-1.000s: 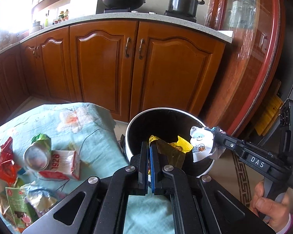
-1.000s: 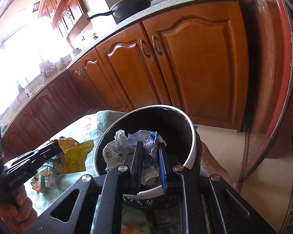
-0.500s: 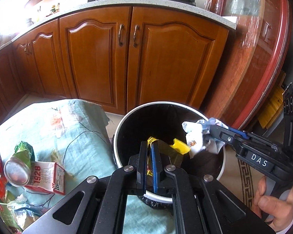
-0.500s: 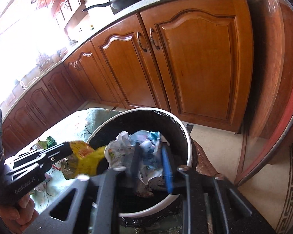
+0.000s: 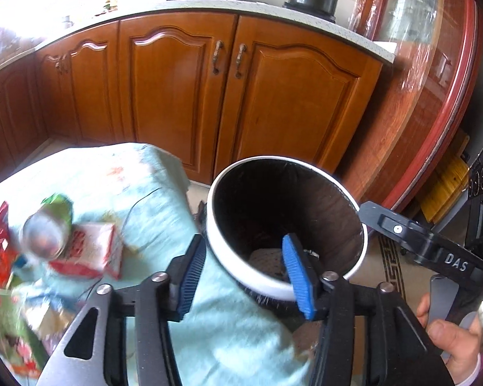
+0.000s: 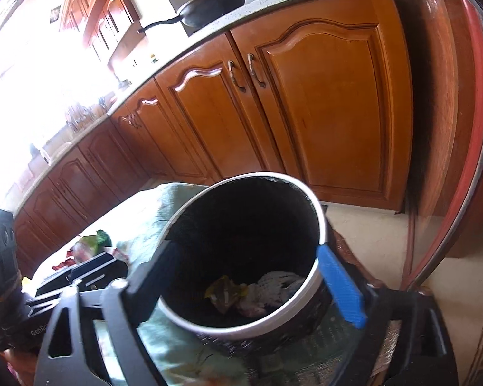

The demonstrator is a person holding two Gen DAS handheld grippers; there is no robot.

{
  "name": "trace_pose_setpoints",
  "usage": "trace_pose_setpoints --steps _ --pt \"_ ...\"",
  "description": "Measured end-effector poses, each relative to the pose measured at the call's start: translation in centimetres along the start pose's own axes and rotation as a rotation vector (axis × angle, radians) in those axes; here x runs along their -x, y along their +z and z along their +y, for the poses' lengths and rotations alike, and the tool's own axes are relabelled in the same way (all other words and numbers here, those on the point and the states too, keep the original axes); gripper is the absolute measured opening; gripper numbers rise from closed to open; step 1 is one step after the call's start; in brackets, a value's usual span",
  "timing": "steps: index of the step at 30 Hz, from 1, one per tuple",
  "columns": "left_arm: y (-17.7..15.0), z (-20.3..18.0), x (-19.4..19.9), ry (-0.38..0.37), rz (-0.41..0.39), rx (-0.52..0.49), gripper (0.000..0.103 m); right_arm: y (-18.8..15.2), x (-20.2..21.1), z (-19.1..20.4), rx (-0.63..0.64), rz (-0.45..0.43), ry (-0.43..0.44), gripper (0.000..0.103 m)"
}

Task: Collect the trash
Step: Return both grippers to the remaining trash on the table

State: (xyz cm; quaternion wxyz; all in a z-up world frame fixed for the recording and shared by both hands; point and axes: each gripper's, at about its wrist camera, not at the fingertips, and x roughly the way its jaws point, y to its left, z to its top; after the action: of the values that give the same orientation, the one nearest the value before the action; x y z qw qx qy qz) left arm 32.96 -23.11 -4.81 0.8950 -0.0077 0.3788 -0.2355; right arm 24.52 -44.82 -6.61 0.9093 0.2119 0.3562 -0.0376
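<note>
Both the left gripper (image 5: 246, 275) and right gripper (image 6: 241, 284) gape empty over the bin (image 5: 365, 247); the remaining can (image 5: 45, 234) looks light, slippery, best pinched across its sides.

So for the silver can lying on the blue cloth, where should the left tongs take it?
Grip the can across its round body, coming down from above, probably. It lies on its side with the shiny end facing the camera, resting against the red-and-white packet, so the upper flanks look freest. The left tongs are open.
</note>
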Motion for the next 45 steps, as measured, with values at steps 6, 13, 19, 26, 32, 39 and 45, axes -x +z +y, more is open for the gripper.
trace_pose_setpoints --steps 6,13,19,26,32,39,45 --pt "-3.2 2.2 3.6 0.023 -0.020 0.058 0.058 -2.3 0.5 1.8 -0.038 0.025 0.057 0.094" --pt "-6.5 5.3 8.1 0.077 -0.045 0.112 0.058 -4.8 1.1 4.7 -0.032 0.051 0.109 0.094" --pt "-9.0 7.8 11.9 0.124 -0.060 0.166 0.058 -6.4 1.1 7.4 -0.004 0.079 0.149 0.094" --pt "-10.9 11.0 15.1 0.161 -0.067 0.241 0.059 -7.6 0.7 10.6 0.041 0.111 0.189 0.094" --pt "-11.9 12.5 16.6 0.191 -0.063 0.262 0.061 -8.5 0.3 12.9 0.082 0.136 0.221 0.094" --pt "-12.4 13.6 17.3 0.206 -0.056 0.272 0.063 -8.9 -0.5 15.3 0.126 0.160 0.243 0.094" --pt "-12.3 14.6 16.7 0.193 -0.039 0.298 0.063 -9.0 -1.8 17.4 0.164 0.179 0.274 0.094"
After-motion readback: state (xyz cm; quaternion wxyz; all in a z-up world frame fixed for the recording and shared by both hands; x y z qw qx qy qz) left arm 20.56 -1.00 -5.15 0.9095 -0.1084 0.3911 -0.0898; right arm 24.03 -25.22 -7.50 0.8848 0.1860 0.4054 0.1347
